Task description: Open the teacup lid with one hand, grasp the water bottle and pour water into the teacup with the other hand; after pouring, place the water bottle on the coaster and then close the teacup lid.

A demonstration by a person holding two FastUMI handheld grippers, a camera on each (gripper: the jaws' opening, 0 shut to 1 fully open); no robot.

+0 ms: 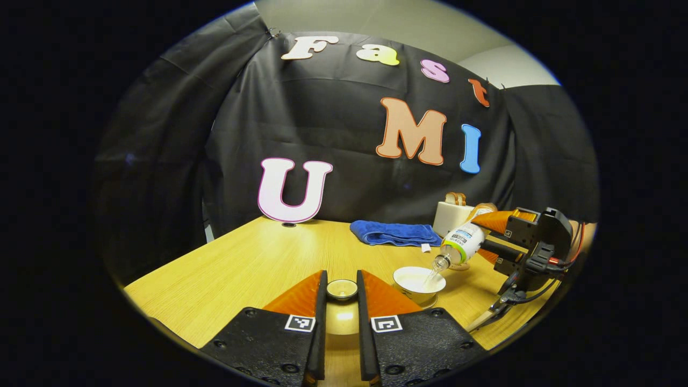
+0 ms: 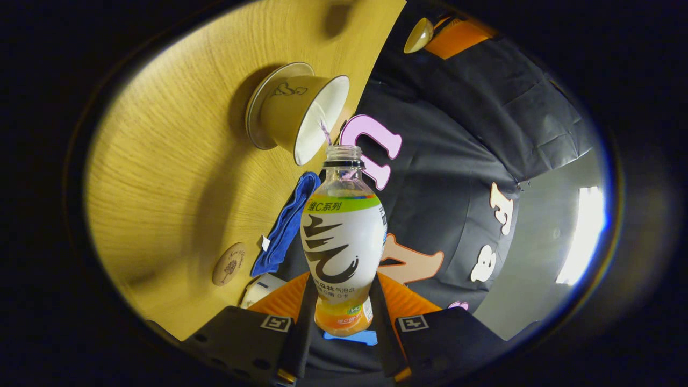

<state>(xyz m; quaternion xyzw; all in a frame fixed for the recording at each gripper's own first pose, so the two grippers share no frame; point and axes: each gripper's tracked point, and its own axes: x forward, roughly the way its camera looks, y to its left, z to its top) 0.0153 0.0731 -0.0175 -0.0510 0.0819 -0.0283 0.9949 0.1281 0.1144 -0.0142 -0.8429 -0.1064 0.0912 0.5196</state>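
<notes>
Already the left gripper [image 1: 342, 293] grips the lid [image 1: 342, 289] off the teacup [image 1: 418, 282] while the right gripper [image 2: 342, 306] clamps the tilted bottle [image 2: 342, 236], pouring; coaster [image 2: 229, 263] placement and lid closing remain.

Teacup [image 1: 418, 283] on table [image 1: 242, 269]; towel [image 1: 395, 233] behind it; bottle [image 1: 463, 243] tilted over teacup.

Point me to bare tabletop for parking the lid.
Free: the wide table stretch left of the lid, toward the booth wall. Crowded: right side, with teacup, tilted water bottle, blue towel, coaster.
</notes>
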